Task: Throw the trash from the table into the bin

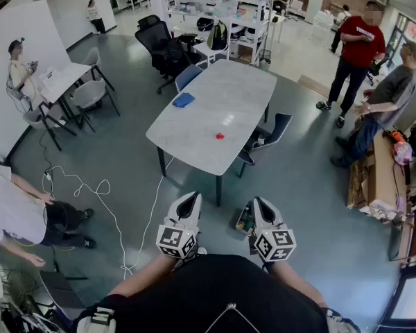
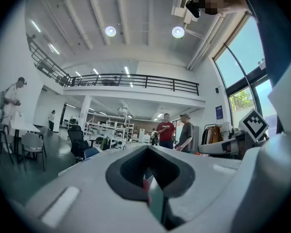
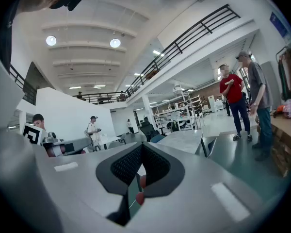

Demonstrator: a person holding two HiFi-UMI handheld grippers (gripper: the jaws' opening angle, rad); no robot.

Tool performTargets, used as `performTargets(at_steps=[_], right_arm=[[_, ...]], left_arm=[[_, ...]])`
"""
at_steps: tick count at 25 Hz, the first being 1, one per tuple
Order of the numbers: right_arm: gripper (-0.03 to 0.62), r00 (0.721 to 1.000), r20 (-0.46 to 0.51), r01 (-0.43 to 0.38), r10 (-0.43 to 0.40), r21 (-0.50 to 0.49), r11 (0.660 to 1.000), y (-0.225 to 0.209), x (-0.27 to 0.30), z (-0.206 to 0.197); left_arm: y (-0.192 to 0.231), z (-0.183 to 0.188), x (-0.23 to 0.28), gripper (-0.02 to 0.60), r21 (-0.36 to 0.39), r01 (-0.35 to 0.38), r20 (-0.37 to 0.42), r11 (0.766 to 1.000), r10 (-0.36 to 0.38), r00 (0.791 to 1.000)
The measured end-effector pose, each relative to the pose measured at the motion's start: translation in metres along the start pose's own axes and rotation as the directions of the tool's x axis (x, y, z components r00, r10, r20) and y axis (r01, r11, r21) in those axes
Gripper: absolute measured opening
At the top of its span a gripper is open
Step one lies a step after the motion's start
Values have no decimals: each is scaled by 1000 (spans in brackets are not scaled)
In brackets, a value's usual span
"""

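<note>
While my left gripper (image 1: 192,200) and right gripper (image 1: 261,204) are both clenched on nothing, red trash (image 1: 220,136) and a blue piece (image 1: 184,100) lie well ahead on the table (image 1: 229,92), a chair (image 1: 270,132) beside it, a cable (image 1: 104,203) across the floor between

One blue item (image 1: 184,100), one red item (image 1: 220,136) (tiny)
</note>
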State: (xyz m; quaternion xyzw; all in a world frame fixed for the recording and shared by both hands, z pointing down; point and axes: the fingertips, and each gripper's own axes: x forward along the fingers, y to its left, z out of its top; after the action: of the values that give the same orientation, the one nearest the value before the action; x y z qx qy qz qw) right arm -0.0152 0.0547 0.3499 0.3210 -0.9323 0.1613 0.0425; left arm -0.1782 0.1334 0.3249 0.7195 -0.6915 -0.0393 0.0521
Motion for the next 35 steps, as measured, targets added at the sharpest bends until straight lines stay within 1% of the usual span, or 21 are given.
performTargets(at_steps=[7,14,17,20,24,27,31,33,35], right_arm=[[26,999,-13,-52,52,5,999,-4,-3,-6],[26,996,-19,-83,83,19,996,-26,-4,-5],[28,994,-30,-99,101,64,993,-40,-2,-12],[28,994,-15,-109,111,85,990,-58,4,-15],[29,992,-7,-127,129,112,986,-71,11,-22],[28,992,-42,-118,123,95,988,-86,35,-36],[29,976,-160,-135,149,97,986,-103,87,-67],[33,966,-195,-152,168,93,984,-106,119,-75],[84,960,-216,-164,177,76,984,-105,156,-77]], left_arm=[[-12,-4,9,0,2,-1,-9,1000,1,1000],[-26,-8,26,0,11,-26,-9,1000,26,1000],[-31,-11,30,0,23,-46,-8,999,46,999],[-35,-12,34,0,37,-75,-4,996,75,997],[-35,-22,27,0,64,-111,-32,992,114,993],[-20,-28,38,0,47,-146,-47,988,148,988],[-1,-26,64,0,40,-138,-38,990,140,989],[20,-31,77,0,33,-139,-34,990,140,990],[49,-38,94,0,13,-140,-39,990,141,989]])
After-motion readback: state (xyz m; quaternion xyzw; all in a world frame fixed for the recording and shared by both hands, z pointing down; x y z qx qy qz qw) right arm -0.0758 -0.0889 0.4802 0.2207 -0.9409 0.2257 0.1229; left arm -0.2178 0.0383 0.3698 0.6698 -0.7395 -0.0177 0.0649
